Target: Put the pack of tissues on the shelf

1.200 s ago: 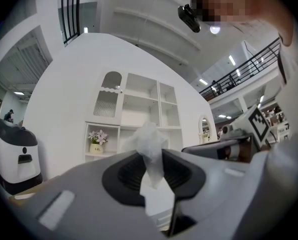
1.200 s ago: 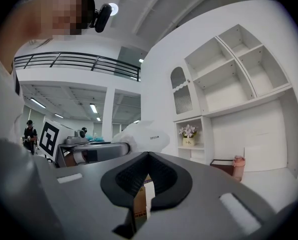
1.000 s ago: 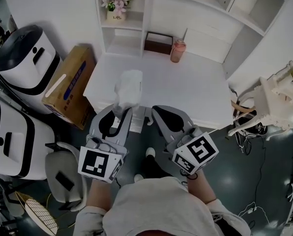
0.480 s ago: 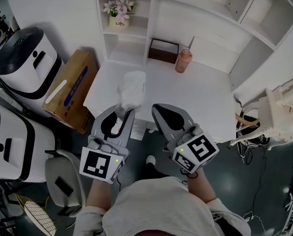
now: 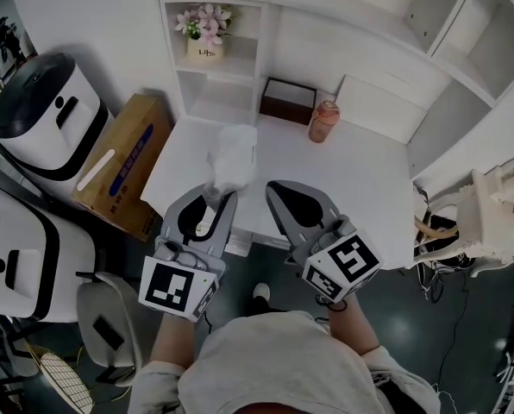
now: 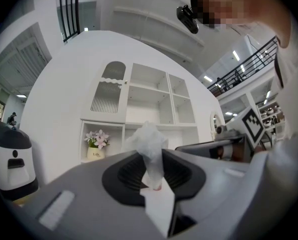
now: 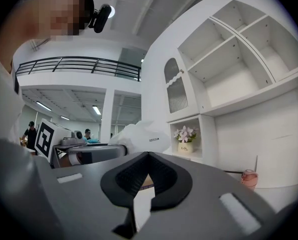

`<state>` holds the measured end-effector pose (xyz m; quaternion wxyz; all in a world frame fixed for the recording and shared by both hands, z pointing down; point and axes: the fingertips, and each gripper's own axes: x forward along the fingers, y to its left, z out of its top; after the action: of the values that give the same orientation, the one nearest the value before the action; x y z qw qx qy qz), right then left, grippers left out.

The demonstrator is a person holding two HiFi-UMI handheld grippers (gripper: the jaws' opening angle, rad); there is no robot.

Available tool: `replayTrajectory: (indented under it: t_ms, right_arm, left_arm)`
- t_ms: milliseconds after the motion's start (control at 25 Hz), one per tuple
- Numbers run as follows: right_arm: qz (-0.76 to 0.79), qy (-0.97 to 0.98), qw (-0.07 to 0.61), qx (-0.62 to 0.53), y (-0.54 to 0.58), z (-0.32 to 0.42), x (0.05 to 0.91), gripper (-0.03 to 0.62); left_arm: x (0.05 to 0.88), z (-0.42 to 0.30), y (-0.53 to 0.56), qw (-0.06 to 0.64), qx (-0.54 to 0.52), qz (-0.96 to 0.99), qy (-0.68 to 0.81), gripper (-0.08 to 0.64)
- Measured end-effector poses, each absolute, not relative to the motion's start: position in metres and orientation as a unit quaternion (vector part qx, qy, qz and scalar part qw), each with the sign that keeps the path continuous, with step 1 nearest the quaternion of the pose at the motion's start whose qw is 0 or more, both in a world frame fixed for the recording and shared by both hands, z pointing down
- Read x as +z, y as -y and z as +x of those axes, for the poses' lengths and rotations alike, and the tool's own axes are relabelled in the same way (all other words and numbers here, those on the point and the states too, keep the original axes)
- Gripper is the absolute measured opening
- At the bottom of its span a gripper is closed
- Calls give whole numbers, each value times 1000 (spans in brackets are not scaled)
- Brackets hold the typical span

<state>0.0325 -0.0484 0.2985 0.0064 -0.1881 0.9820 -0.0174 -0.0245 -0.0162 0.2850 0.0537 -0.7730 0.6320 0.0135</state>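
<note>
The left claw [image 5: 216, 198] is clamped on the near end of the pack [image 5: 231, 155]. In the left gripper view the crumpled white wrapper stands up from between the pressed jaws. The rest of the pack sticks out ahead of this claw, over the near left part of the table [image 5: 352, 179]; I cannot tell whether it touches the top. The right claw [image 5: 280, 193] hangs just beside the left one, on its right. Its jaws meet at the tips with nothing between them. In the right gripper view the pack shows to this claw's left. Straight ahead of the left claw, past the pack, stands the shelf [image 5: 216, 93] against the wall, with a flower pot [image 5: 204, 48] in an upper cubby. Ahead of the right claw, at the table's far edge, lies a brown box [image 5: 289, 100]. A pink bottle [image 5: 322, 122] stands just to the box's right. Left of the left claw and lower down, a carton [image 5: 119, 162] leans beside the table.
</note>
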Motion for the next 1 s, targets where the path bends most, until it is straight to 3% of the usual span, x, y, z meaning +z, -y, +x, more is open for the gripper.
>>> replayTrajectory:
  t_ms: [1000]
  right_arm:
    - [-167, -985, 15, -33, 121, 39, 308, 0]
  left_arm:
    - [297, -11, 83, 45, 6, -761, -647, 77]
